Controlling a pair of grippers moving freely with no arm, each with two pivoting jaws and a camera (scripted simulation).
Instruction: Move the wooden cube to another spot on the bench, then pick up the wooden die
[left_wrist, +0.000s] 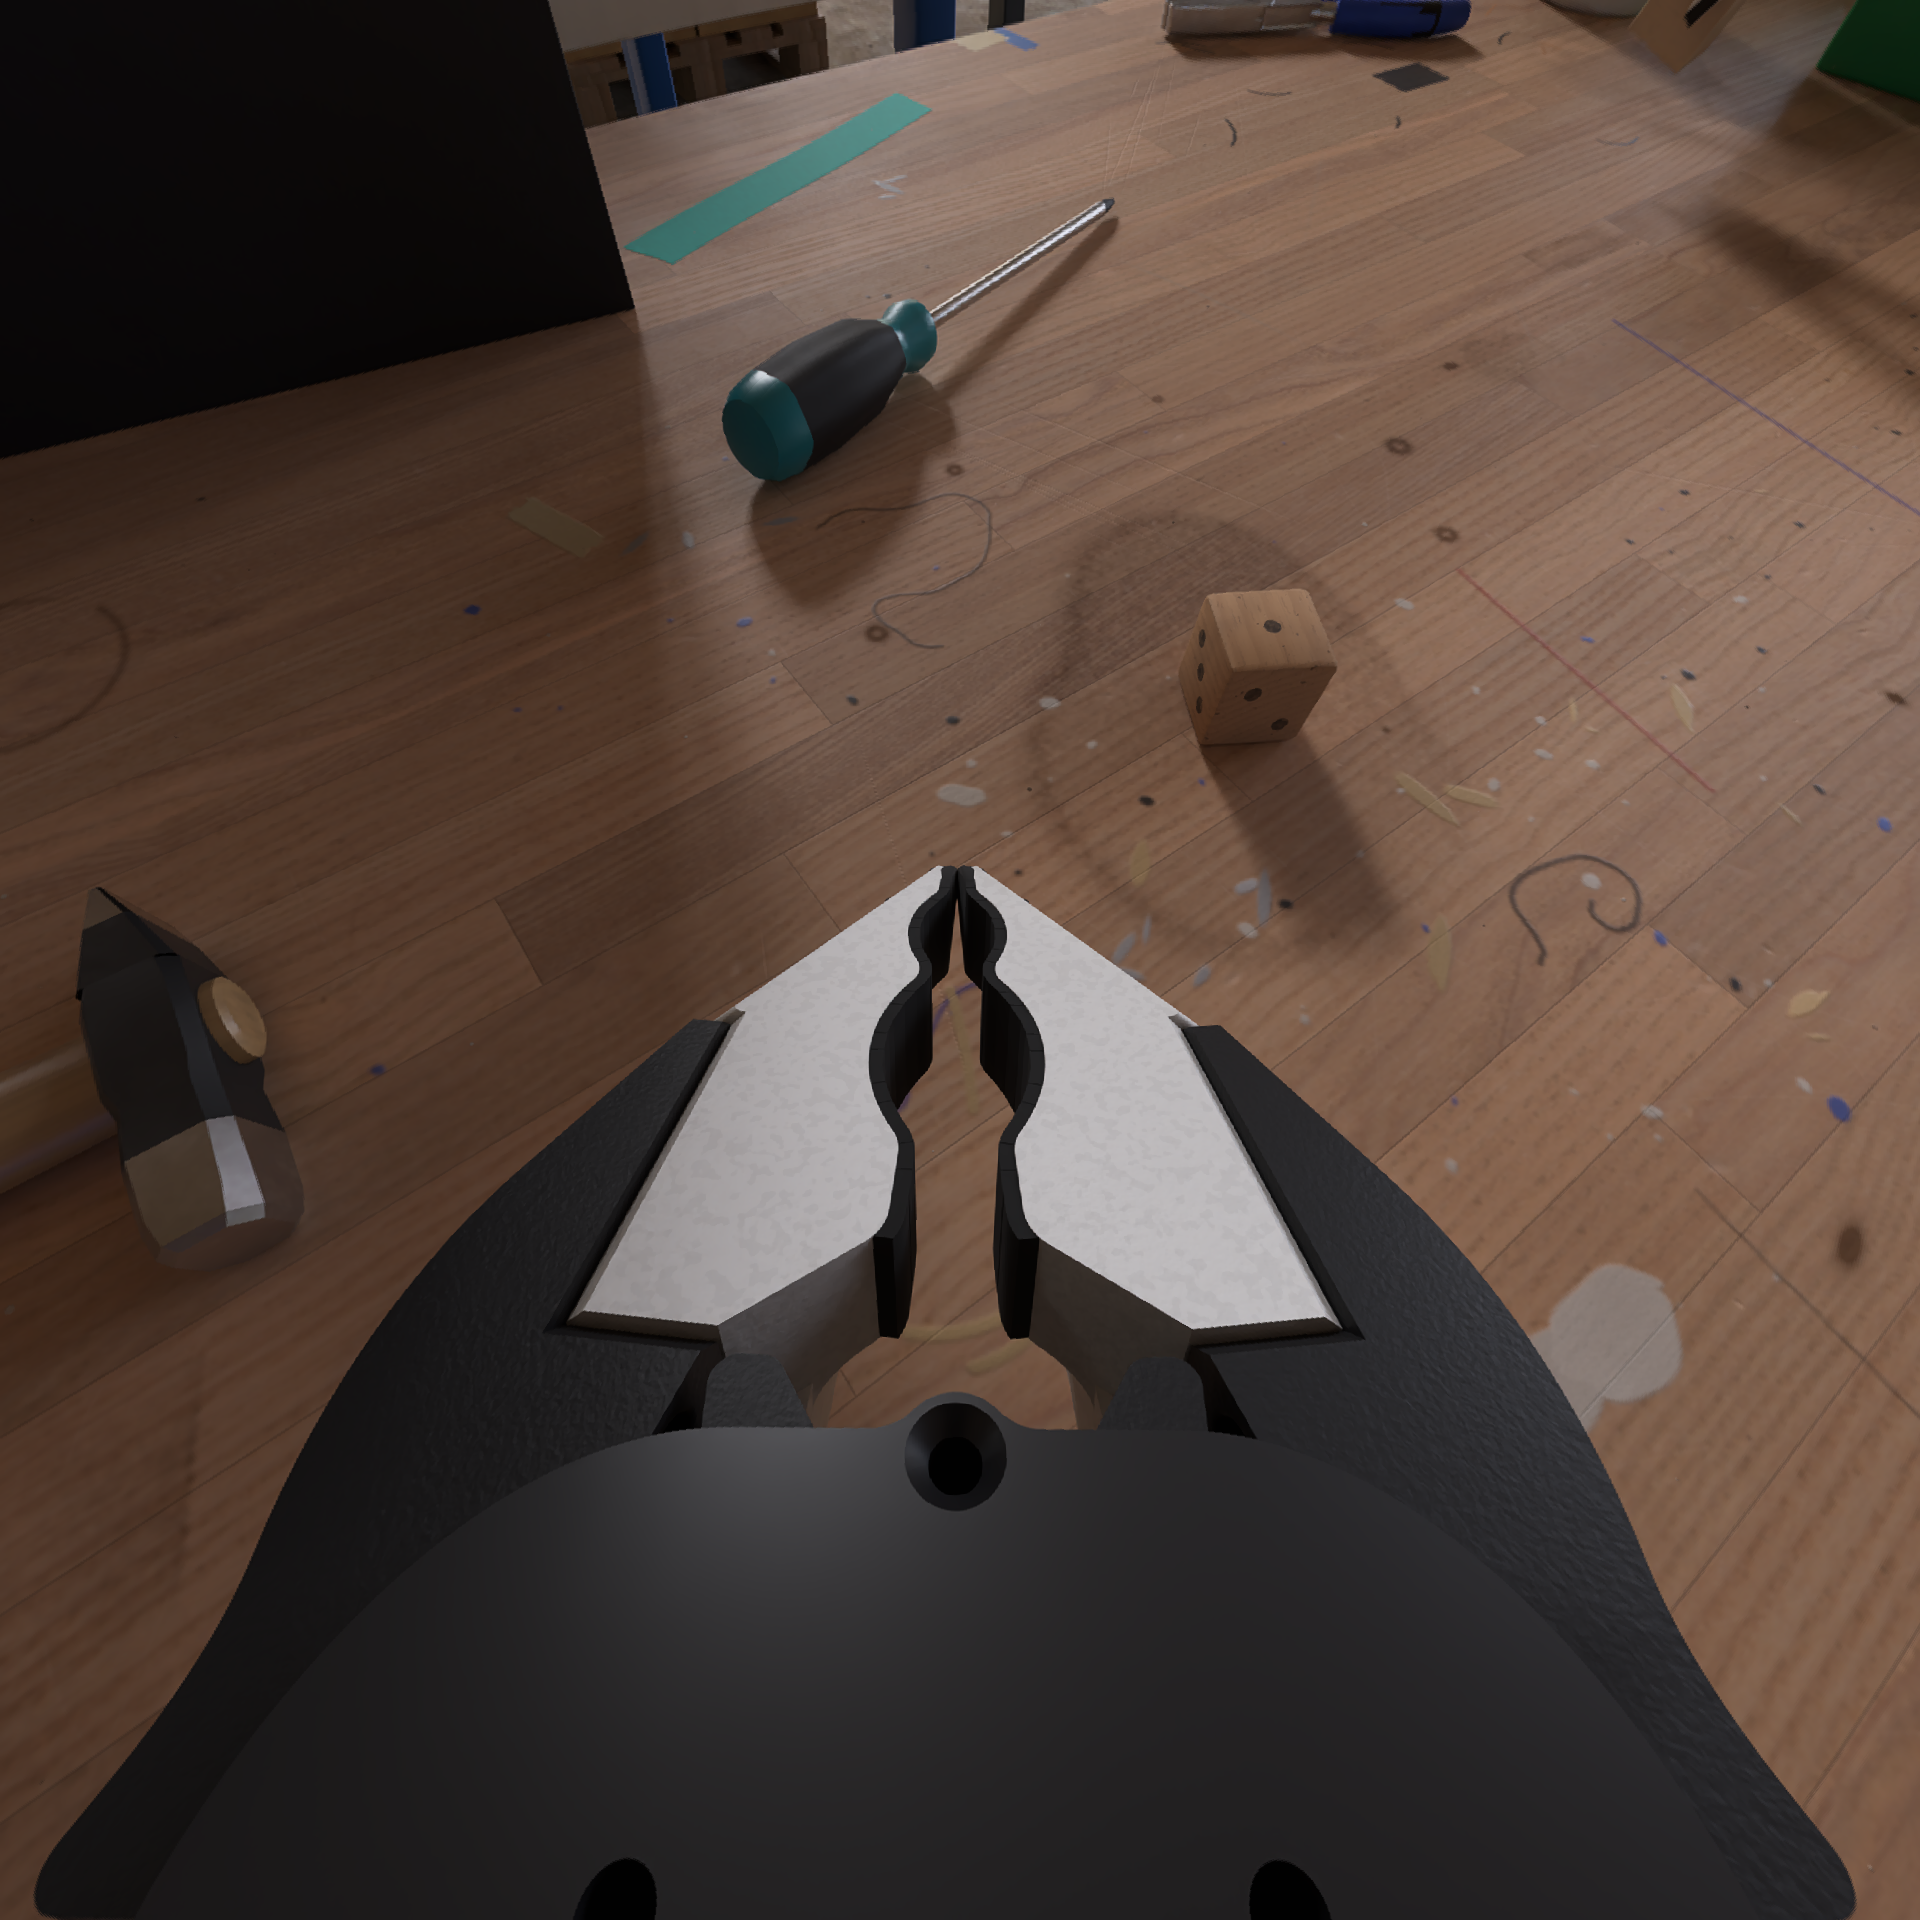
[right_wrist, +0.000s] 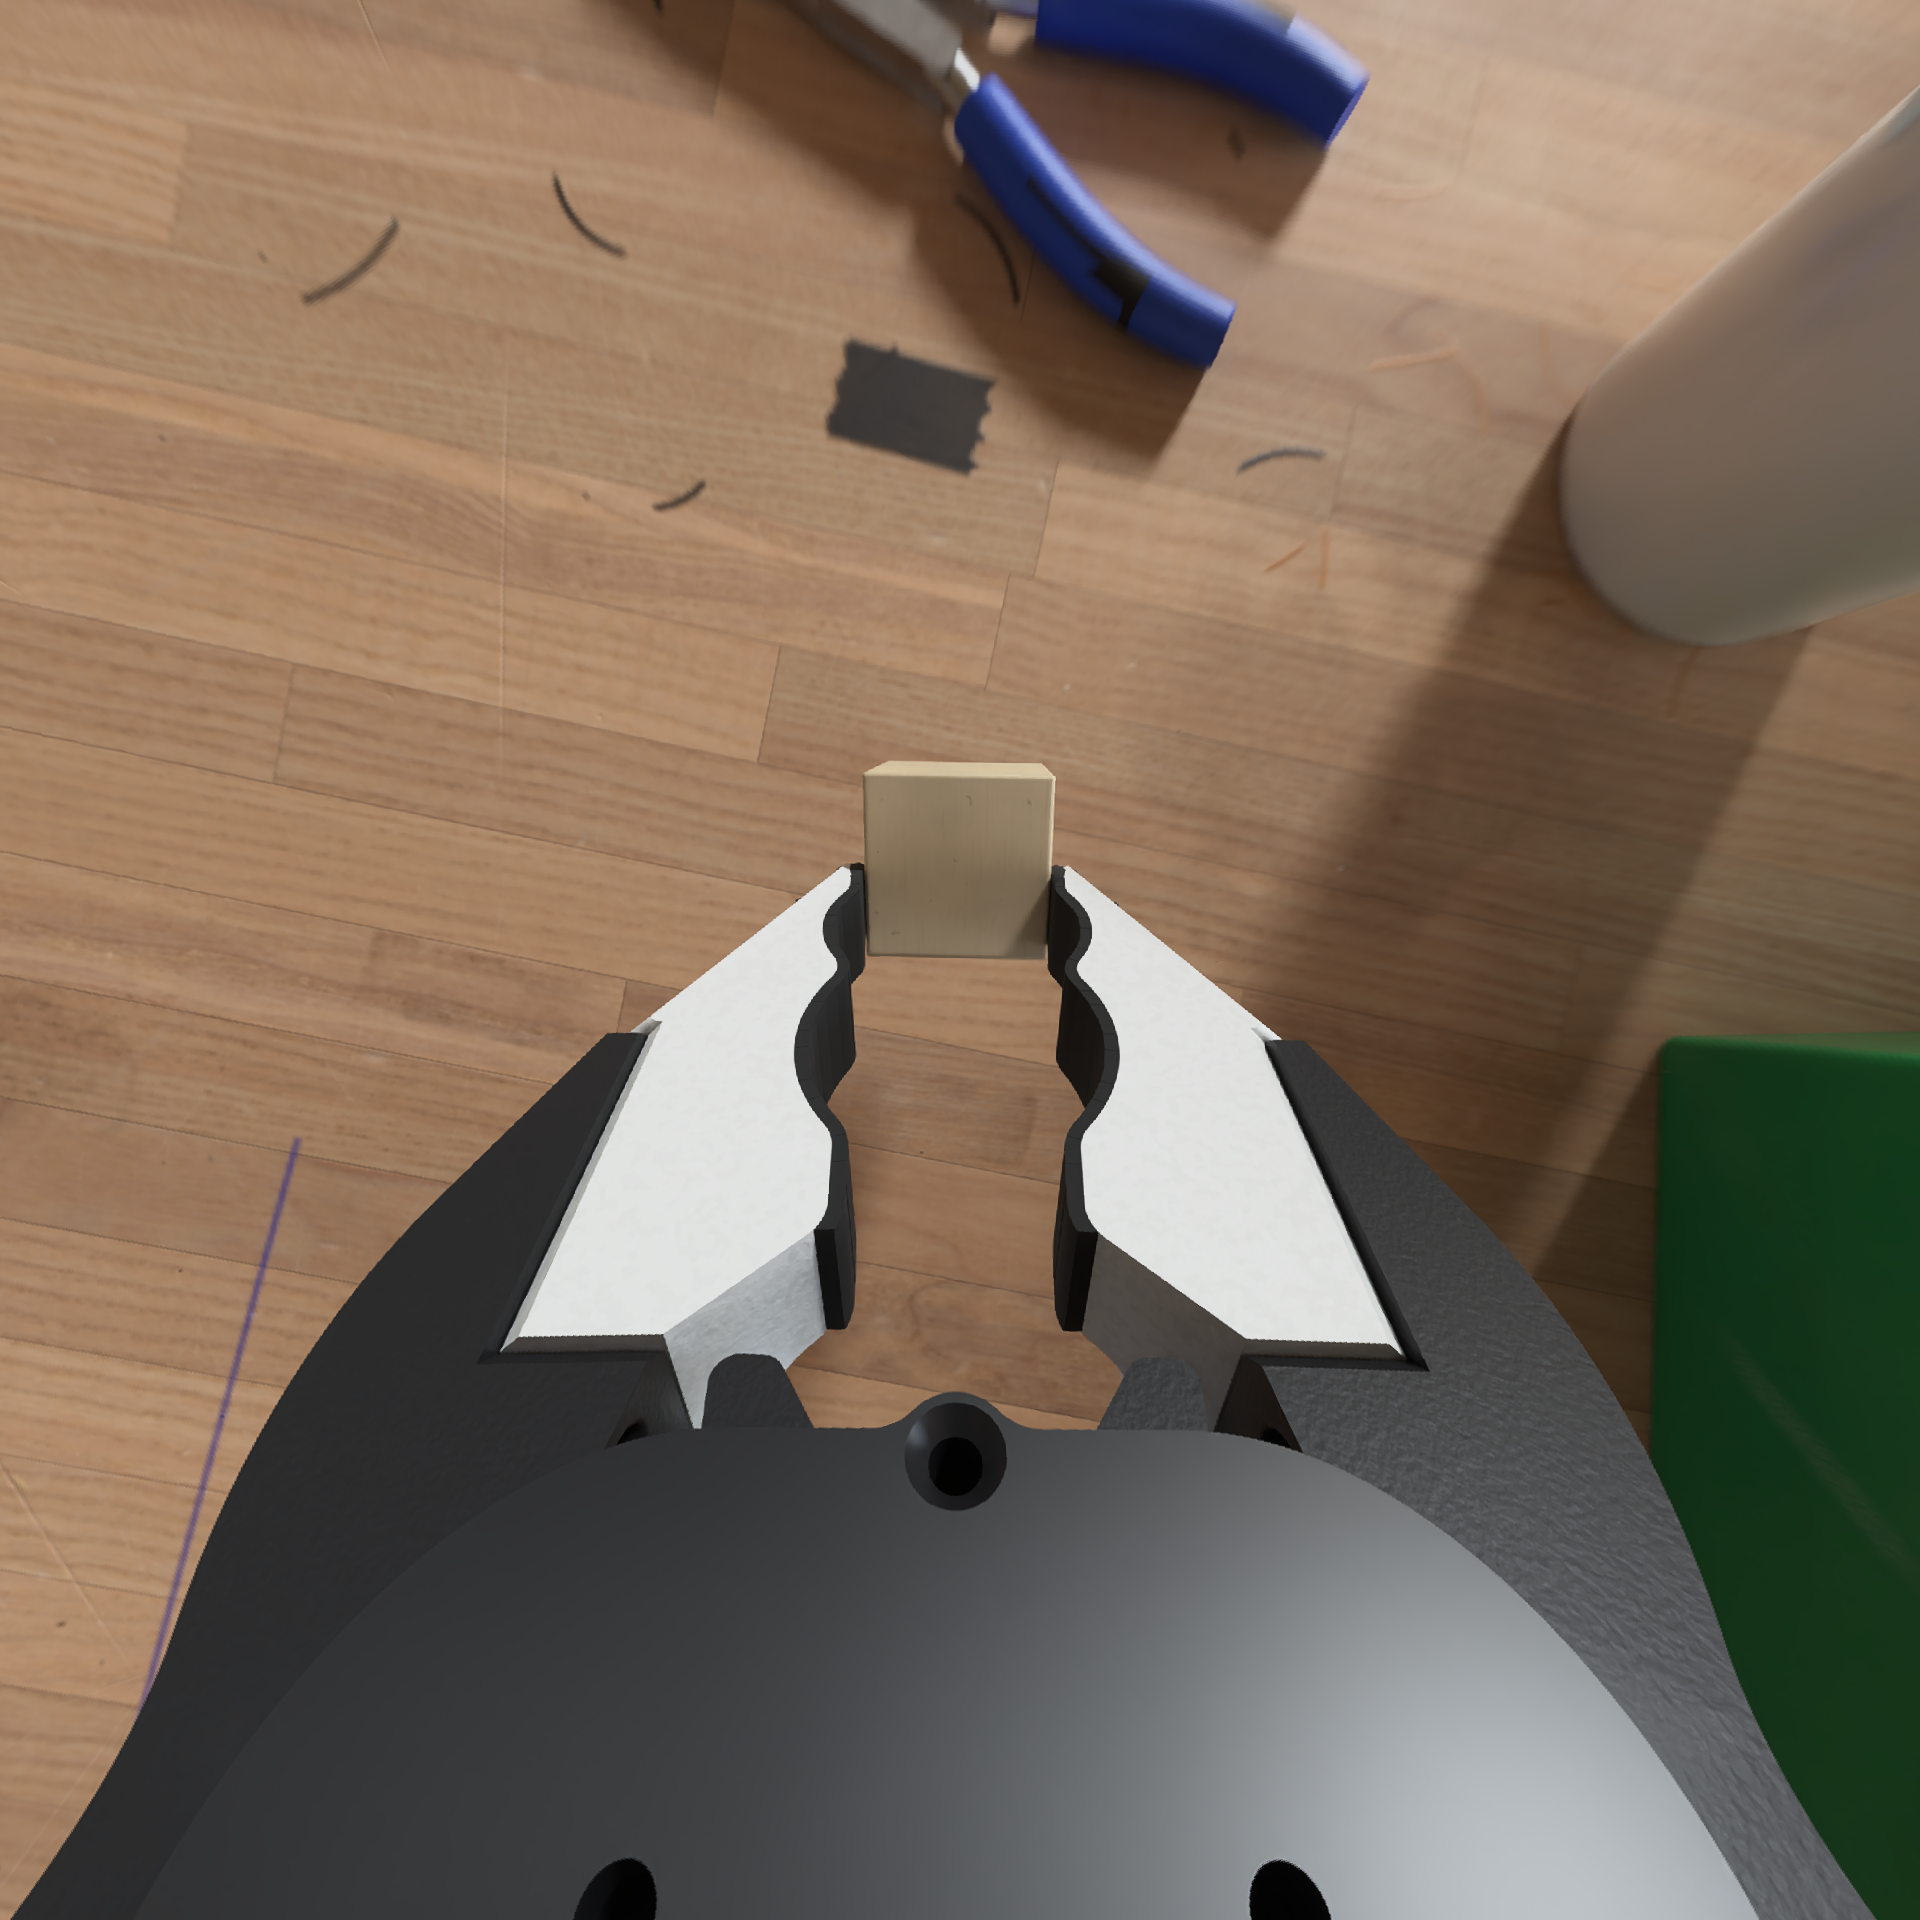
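Your right tongs (right_wrist: 956, 909) pinch the cube (right_wrist: 956, 857) above the surface (right_wrist: 520, 623) — set it down flat on bare wood before releasing. Left tongs (left_wrist: 956, 883), pressed together, sit near the die (left_wrist: 1255, 665) — spread them first.

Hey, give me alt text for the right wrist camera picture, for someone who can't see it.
The right gripper holds a plain wooden cube between its two fingers, above a wooden bench. Ahead lie blue-handled pliers and a dark patch of tape; a pale cylinder stands at the right, with a green object at the right edge.
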